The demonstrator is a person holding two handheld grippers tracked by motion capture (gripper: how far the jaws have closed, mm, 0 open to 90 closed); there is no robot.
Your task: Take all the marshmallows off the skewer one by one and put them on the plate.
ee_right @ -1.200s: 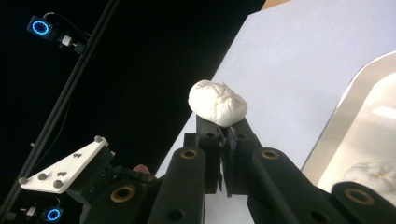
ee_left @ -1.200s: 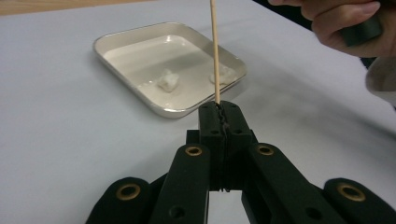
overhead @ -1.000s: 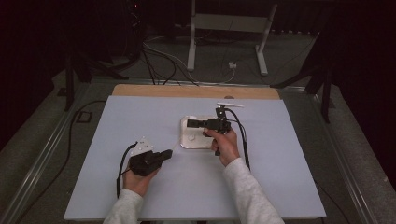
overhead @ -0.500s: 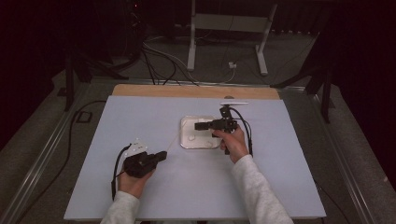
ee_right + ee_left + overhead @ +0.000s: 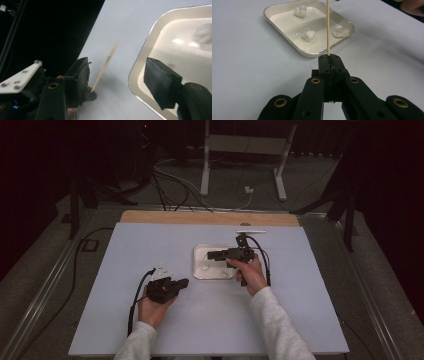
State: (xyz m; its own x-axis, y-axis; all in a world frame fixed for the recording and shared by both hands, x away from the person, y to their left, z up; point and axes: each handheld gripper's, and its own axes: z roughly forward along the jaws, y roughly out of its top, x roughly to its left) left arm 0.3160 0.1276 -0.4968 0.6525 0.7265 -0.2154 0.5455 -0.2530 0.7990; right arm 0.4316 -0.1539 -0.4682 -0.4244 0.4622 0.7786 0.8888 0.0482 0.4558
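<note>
The left tool (image 5: 329,65) rests low on the worktop (image 5: 125,255), its jaws pressed together on the base of a thin wooden skewer (image 5: 328,27) that stands upright from them. Just beyond it sits a white tray (image 5: 284,37) holding 3 small white lumps (image 5: 308,35). The right tool (image 5: 120,80) hovers over the tray's near edge with its jaws wide apart and nothing between them; the left tool and the skewer (image 5: 105,66) lie past it.

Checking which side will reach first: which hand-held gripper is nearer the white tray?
Right. The right hand-held gripper hangs open over the white tray; the left hand-held gripper, clamping a wooden skewer, sits beside it.
</note>
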